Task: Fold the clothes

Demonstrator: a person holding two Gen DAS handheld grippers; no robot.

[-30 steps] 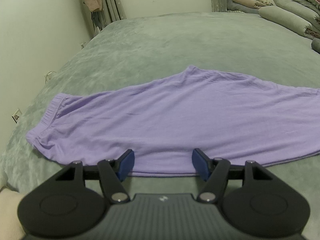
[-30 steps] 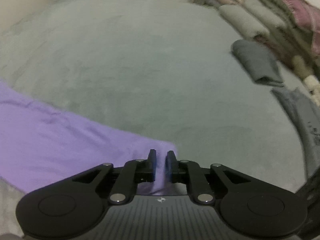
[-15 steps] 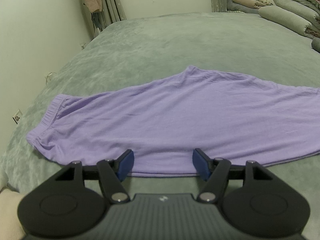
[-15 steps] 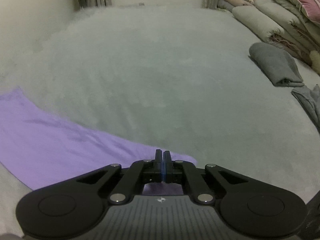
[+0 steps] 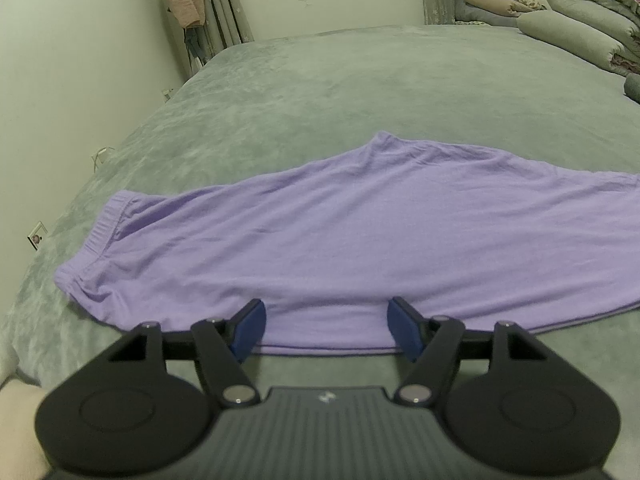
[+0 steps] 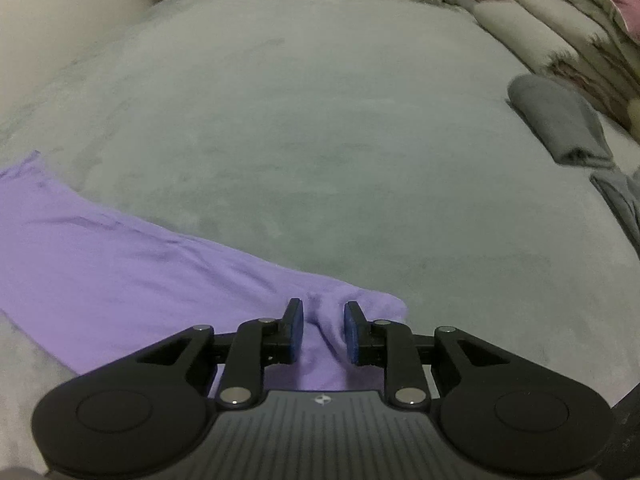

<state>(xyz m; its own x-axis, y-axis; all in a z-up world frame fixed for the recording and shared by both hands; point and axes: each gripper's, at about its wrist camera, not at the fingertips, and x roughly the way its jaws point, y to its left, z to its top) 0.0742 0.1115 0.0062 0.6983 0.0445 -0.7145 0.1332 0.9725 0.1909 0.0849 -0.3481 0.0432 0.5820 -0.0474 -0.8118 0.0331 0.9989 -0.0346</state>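
Purple pants [image 5: 360, 232] flat on bed [image 5: 360, 80], long axis left-right. Left gripper [image 5: 326, 330] wide open at near hem, mid-length. Right gripper [image 6: 322, 330] opening, leg-end cloth bunched between jaws, prob. unpinched.

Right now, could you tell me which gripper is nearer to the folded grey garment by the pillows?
Right. The right gripper, jaws opening over the purple trousers' leg end, has the folded grey garment ahead to its right. The left gripper sits mid-trousers, farther away.

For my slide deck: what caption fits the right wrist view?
Right gripper, jaws opening, astride a bunched end of lilac knit trousers on a grey plush bedspread.
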